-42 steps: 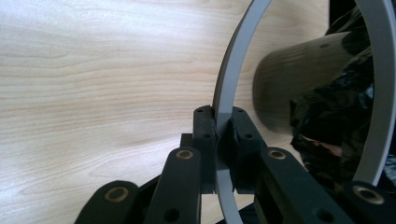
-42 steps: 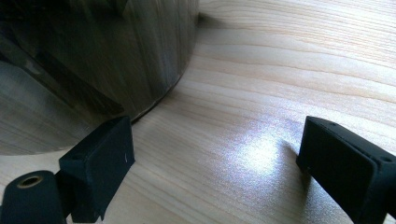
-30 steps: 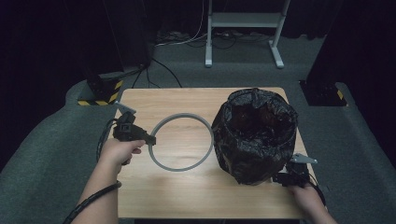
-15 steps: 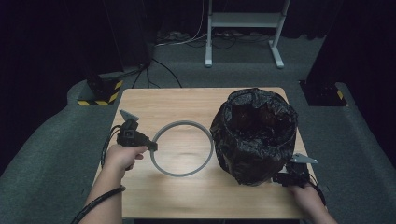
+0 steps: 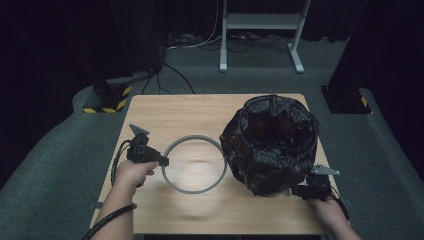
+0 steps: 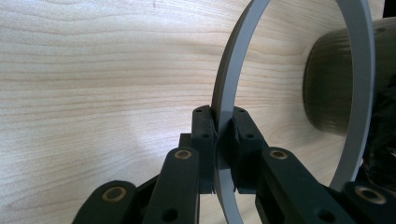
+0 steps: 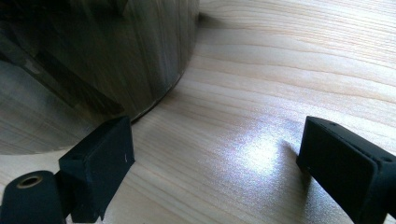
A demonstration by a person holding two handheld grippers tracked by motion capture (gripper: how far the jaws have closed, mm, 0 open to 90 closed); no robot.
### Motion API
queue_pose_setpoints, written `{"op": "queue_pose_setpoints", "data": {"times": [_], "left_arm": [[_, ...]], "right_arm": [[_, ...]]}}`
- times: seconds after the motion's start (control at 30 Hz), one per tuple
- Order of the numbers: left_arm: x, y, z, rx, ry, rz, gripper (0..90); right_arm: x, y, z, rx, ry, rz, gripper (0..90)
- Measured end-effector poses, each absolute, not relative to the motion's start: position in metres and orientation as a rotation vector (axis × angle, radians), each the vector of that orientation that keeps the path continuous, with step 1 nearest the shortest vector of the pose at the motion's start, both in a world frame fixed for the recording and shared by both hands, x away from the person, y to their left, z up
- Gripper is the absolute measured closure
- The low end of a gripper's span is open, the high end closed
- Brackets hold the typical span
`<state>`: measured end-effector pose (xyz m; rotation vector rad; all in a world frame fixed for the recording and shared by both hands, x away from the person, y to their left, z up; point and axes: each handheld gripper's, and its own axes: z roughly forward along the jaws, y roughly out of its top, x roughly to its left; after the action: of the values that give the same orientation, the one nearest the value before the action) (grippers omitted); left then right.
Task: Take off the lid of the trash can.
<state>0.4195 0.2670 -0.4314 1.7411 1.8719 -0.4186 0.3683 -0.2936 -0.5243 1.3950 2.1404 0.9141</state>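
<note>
right gripper [image 5: 299, 191]: set at near right by the bin [image 5: 270, 145], jaws apart, nothing gripped. left gripper [image 5: 162, 161]: clamped on grey ring [image 5: 193, 163], left of bin. bag [image 5: 272, 125] is fitted; ring not yet seated.

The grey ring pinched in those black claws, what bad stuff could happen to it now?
1. The left gripper clamps the thin grey plastic ring at just one spot on its rim, so the ring might twist or slip out.
2. The ring sits close to the round bin lined with a black plastic bag; swinging it could snag the bag or bump the bin.
3. The right gripper is open beside the bin and holds nothing, so the bin could slide.
</note>
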Motion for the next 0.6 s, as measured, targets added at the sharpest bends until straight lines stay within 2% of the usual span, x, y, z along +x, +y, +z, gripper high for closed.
{"op": "queue_pose_setpoints", "data": {"times": [0.6], "left_arm": [[0.415, 0.260, -0.468, 1.711, 1.874, -0.402, 82.2]], "right_arm": [[0.368, -0.294, -0.524, 1.395, 2.141, 0.913, 10.1]]}}
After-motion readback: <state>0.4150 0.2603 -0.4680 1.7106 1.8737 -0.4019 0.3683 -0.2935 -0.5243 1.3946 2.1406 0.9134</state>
